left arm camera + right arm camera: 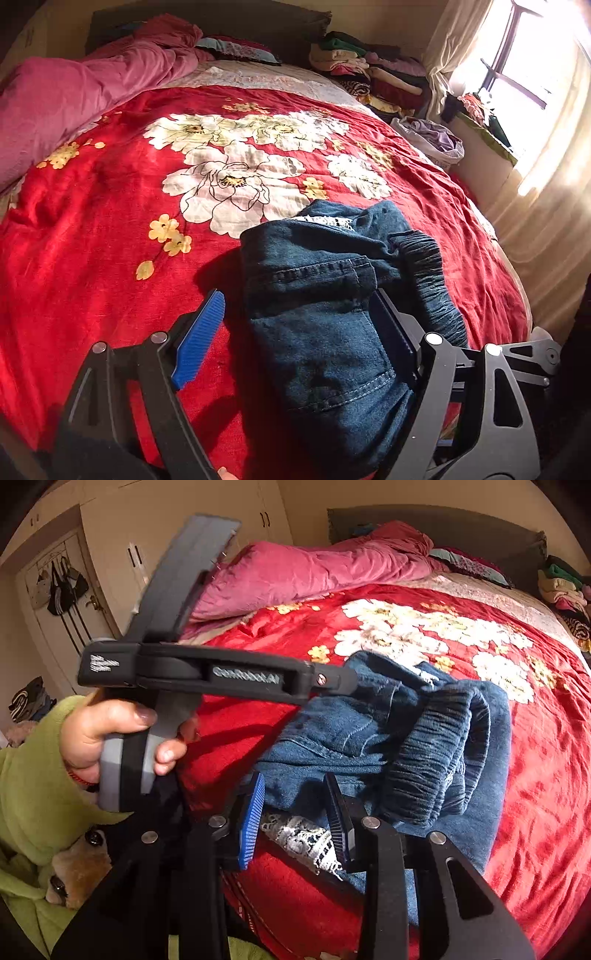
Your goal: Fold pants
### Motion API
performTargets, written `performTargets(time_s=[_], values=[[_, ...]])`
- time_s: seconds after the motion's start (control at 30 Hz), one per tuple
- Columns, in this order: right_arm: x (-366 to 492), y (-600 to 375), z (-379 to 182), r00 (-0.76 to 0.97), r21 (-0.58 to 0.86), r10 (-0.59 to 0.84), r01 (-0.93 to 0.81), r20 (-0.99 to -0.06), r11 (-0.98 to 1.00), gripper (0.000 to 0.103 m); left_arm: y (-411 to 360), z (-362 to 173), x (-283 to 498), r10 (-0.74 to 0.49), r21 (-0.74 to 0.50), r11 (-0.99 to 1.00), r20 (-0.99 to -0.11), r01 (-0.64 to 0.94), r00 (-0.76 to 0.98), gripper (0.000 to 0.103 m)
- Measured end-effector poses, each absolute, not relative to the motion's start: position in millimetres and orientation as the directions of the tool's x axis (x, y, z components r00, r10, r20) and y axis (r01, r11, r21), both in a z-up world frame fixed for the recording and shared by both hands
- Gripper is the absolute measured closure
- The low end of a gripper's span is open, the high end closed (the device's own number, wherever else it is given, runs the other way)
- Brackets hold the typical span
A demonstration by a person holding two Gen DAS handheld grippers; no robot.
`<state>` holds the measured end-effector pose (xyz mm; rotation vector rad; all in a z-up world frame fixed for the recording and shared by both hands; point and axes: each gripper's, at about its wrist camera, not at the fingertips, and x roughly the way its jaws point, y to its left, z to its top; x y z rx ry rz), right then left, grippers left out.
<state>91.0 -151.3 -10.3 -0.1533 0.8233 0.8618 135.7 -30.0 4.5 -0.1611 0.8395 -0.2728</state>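
Left wrist view: left gripper (295,325) is gaping wide, gripping nothing; folded jeans (325,295) are lying between its jaws on the red floral blanket (92,240).
Right wrist view: right gripper (295,812) is standing partly open, unclamped; jeans' lace trim (299,834) is sitting between its jaws.

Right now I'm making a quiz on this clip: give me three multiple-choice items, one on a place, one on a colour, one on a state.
1. Where do the jeans lie?
A on the red blanket
B on the floor
C on the windowsill

2. What colour are the blanket's big flowers?
A blue
B white
C black

3. How are the left gripper jaws?
A shut on the jeans
B shut on nothing
C open

Key: 1 A, red cloth shows all round the denim; 2 B, pale petals with yellow centres; 3 C, the blue pad stands clear of the denim.
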Motion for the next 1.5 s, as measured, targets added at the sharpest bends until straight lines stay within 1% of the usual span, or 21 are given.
performTargets(time_s=[0.1, 0.17, 0.23, 0.33, 0.4, 0.6, 0.67, 0.77, 0.83, 0.87, 0.9, 0.93, 1.23, 1.5], values=[[102, -148, -37, 0.315, 0.234, 0.571, -0.686, -0.758, 0.689, 0.071, -26, 4, 134, -0.300, -0.253, 0.953, -0.711, 0.167, 0.636, 0.030], [102, -151, -40, 0.310, 0.264, 0.586, -0.672, -0.749, 0.692, 0.071, -25, 4, 134, -0.304, -0.259, 0.952, -0.709, 0.166, 0.636, 0.030], [100, -152, -37, 0.314, 0.252, 0.581, -0.677, -0.751, 0.692, 0.071, -26, 5, 132, -0.306, -0.260, 0.951, -0.707, 0.169, 0.638, 0.029], [92, -157, -20, 0.340, 0.230, 0.598, -0.699, -0.726, 0.677, 0.065, -28, 9, 128, -0.306, -0.255, 0.951, -0.700, 0.175, 0.645, 0.026], [84, -164, -10, 0.355, 0.225, 0.614, -0.709, -0.705, 0.669, 0.057, -28, 13, 124, -0.304, -0.253, 0.952, -0.694, 0.174, 0.653, 0.024], [75, -186, 10, 0.415, 0.194, 0.605, -0.694, -0.679, 0.694, 0.056, -23, 24, 116, -0.296, -0.256, 0.953, -0.678, 0.161, 0.673, 0.020], [72, -197, 15, 0.443, 0.190, 0.600, -0.676, -0.667, 0.711, 0.048, -21, 27, 112, -0.292, -0.257, 0.954, -0.673, 0.156, 0.679, 0.018], [75, -206, 24, 0.476, 0.191, 0.593, -0.653, -0.649, 0.733, 0.048, -20, 32, 109, -0.291, -0.256, 0.954, -0.666, 0.156, 0.687, 0.016], [77, -213, 29, 0.503, 0.184, 0.583, -0.636, -0.638, 0.750, 0.048, -19, 35, 106, -0.287, -0.251, 0.955, -0.661, 0.156, 0.693, 0.013], [77, -217, 30, 0.514, 0.185, 0.580, -0.627, -0.631, 0.757, 0.046, -19, 37, 105, -0.287, -0.250, 0.955, -0.658, 0.158, 0.696, 0.013], [78, -221, 33, 0.527, 0.187, 0.576, -0.616, -0.625, 0.766, 0.028, -18, 39, 103, -0.287, -0.249, 0.955, -0.656, 0.158, 0.698, 0.012], [80, -224, 34, 0.547, 0.185, 0.566, -0.599, -0.617, 0.779, 0.021, -18, 40, 102, -0.286, -0.248, 0.956, -0.654, 0.158, 0.700, 0.011], [92, -239, 44, 0.615, 0.191, 0.533, -0.534, -0.581, 0.824, 0.021, -21, 46, 95, -0.274, -0.224, 0.960, -0.649, 0.167, 0.710, 0.010], [100, -245, 37, 0.631, 0.187, 0.499, -0.495, -0.594, 0.849, 0.021, -22, 39, 97, -0.264, -0.214, 0.964, -0.667, 0.161, 0.697, 0.010]])
